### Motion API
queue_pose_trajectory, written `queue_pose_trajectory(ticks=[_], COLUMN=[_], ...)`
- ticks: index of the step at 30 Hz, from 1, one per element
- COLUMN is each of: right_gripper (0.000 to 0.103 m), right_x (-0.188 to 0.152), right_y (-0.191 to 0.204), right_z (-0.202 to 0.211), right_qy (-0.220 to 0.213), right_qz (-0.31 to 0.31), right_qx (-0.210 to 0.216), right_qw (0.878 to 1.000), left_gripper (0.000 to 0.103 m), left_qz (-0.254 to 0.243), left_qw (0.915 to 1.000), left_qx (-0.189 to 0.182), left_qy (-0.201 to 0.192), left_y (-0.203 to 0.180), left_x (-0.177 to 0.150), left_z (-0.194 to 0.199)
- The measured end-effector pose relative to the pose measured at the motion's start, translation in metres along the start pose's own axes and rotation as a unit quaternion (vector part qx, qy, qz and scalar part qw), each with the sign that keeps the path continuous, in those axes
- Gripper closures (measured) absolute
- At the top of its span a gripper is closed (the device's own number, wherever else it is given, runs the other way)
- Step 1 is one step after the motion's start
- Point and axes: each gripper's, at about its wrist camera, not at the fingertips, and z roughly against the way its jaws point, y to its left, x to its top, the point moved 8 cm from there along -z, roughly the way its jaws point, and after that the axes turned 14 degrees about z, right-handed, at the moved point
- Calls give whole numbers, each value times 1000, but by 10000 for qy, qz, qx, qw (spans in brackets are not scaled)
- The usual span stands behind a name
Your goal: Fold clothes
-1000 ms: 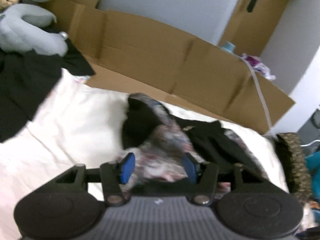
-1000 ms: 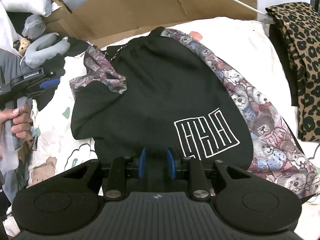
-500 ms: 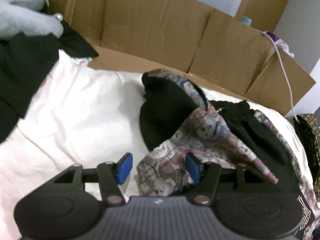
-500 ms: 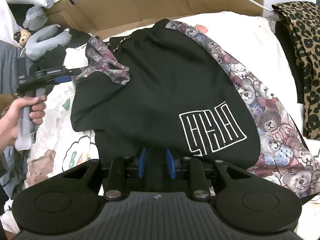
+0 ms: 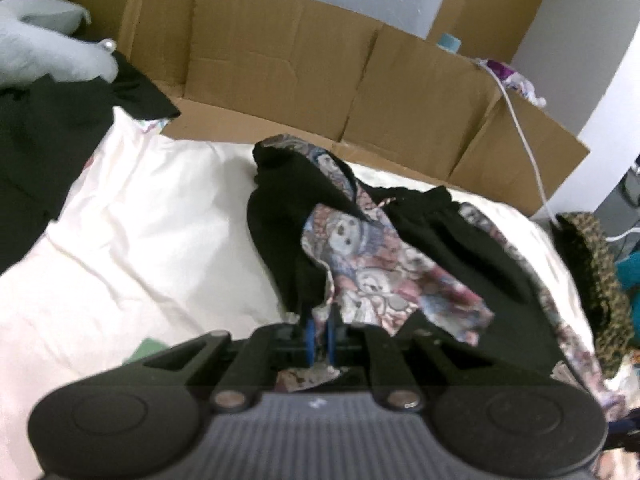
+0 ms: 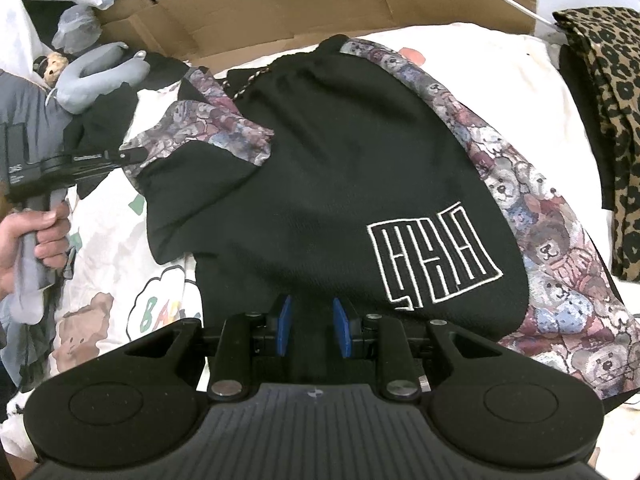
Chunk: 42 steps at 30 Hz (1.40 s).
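A black garment [image 6: 340, 168] with bear-print side panels and a white outlined logo [image 6: 436, 256] lies spread on the bed. My right gripper [image 6: 313, 326] sits at its near hem, blue pads narrowed on a bunch of black fabric. In the left wrist view the garment [image 5: 280, 216] lies crumpled, with a bear-print flap [image 5: 372, 272] folded over it. My left gripper [image 5: 321, 338] is shut on that flap's edge. The right wrist view shows the left gripper [image 6: 134, 155] at the garment's far left corner, held by a hand [image 6: 44, 236].
A white printed bedsheet [image 5: 140, 220] covers the bed. Flattened cardboard [image 5: 280, 60] lines the far side, with a white cable [image 5: 524, 140] across it. A leopard-print cloth [image 6: 608, 120] lies at the right edge. A grey plush toy [image 6: 100, 76] and dark clothes [image 5: 48, 132] are piled at the left.
My left gripper was open around the bear-print flap and has now shut on its edge. The right gripper kept its hold on the hem.
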Motion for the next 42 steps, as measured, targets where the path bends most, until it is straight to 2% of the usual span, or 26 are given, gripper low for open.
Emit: queue_pose_trajectory(ticks=[8, 13, 16, 25, 30, 32, 35, 40, 42], right_gripper=[73, 73, 73, 73, 73, 73, 73, 73, 73], right_x=[0, 0, 1, 3, 4, 4, 3, -1, -1], right_y=[14, 22, 32, 66, 81, 86, 91, 95, 96], right_z=[-6, -10, -14, -28, -34, -36, -39, -42, -42], right_qy=[63, 104, 149, 299, 382, 413, 454, 515, 531], right_qz=[105, 173, 248, 552, 693, 732, 786, 844, 852], right_qx=[131, 216, 300, 578, 657, 671, 698, 717, 724], right_qw=[9998, 9996, 9991, 9963, 9947, 9942, 9934, 9925, 9923], left_gripper=[98, 99, 103, 103, 103, 103, 103, 101, 94], left_qz=[510, 795, 934, 938, 614, 652, 486, 174, 223], left_qw=[9982, 9953, 9935, 9911, 9911, 9891, 9835, 9811, 9828], left_qx=[-7, 248, 212, -123, -187, -300, -523, -269, -315], left_qy=[307, 498, 621, 936, 1168, 1287, 1664, 1908, 1808], left_y=[16, 36, 44, 47, 45, 45, 33, 32, 34], left_x=[-26, -52, -61, -83, -101, -107, -120, -124, -114], left_z=[40, 65, 80, 110, 120, 124, 126, 123, 127])
